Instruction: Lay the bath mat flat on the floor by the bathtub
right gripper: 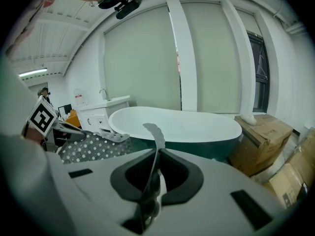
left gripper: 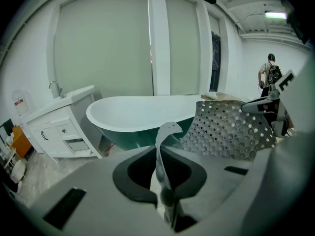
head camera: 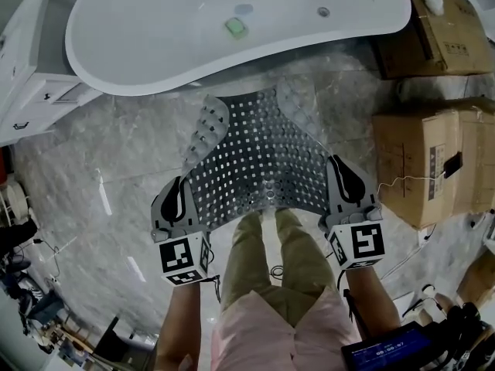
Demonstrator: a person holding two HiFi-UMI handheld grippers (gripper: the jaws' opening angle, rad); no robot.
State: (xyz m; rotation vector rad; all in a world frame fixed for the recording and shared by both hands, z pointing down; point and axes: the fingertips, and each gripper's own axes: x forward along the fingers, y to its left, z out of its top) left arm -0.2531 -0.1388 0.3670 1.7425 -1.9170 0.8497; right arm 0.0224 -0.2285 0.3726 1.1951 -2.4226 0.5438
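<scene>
Left gripper and right gripper, each clamped on a near corner of the bath mat, hold it above the floor beside the bathtub (far corners curling); lowering both evenly, far edge first, should flatten it.

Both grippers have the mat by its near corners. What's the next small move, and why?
Probably lower the left gripper and right gripper together toward the floor, without bringing them closer. Each is shut on a near corner of the bath mat, which is spread between them in front of the bathtub, its far corners curled, not yet lying flat.
</scene>
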